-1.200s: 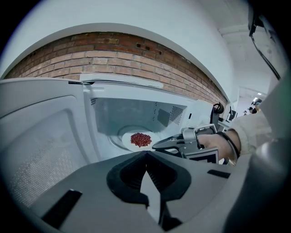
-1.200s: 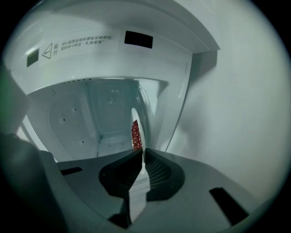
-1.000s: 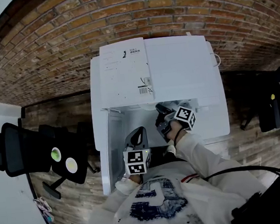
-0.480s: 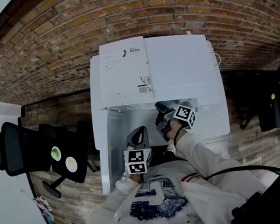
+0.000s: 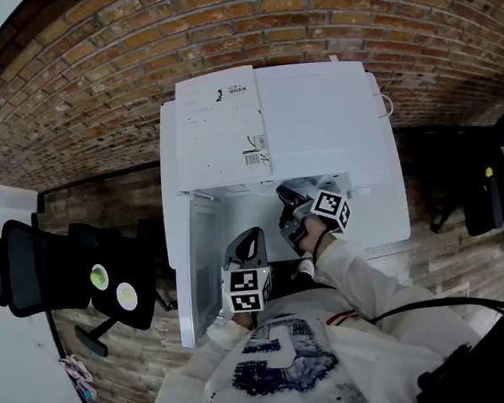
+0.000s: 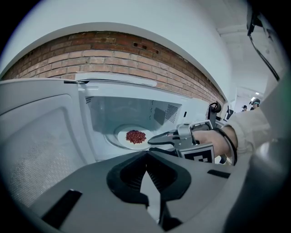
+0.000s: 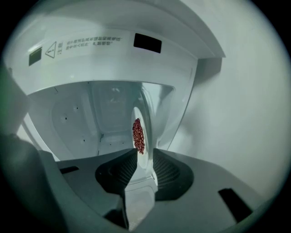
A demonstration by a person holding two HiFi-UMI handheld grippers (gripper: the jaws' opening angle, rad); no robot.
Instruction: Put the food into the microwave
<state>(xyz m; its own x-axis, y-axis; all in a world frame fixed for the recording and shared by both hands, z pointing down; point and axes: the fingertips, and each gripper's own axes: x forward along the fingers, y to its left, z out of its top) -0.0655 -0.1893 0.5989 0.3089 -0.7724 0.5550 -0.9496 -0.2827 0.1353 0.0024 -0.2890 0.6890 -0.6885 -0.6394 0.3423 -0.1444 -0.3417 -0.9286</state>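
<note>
Right gripper view looks along the right tongs (image 7: 144, 158), which are clenched on the near rim of a small white plate (image 7: 147, 145). The plate shows edge-on between the ribbed pads, with a heap of small dark-red food (image 7: 137, 135) at its middle. Left gripper view gives the same plate (image 6: 129, 142) lying flat inside the microwave (image 6: 113, 107), over the glass turntable (image 6: 110, 137). There the right tongs (image 6: 152, 139) reach its rim from 3 o'clock; whether the plate has touched the glass I cannot tell. The left tongs (image 6: 146, 154) are clenched on nothing, in front of the opening and well short of the plate. In the head view the door (image 5: 187, 265) stands swung out at 9 o'clock of the cavity, with the left tongs (image 5: 246, 246) at 6 o'clock before it and the right tongs (image 5: 291, 212) in its mouth.

The plate looks stiff, light and brittle, and its glaze is likely slippery between the pads. Held by one rim it will want to droop at the far edge, and the food is loose pieces that would roll off a tilt. The rim is the place to hold, as deep as the pads reach short of the heap, with the plate kept level. The cavity holds nothing but the turntable and this plate, and the plate nothing but the heap
</note>
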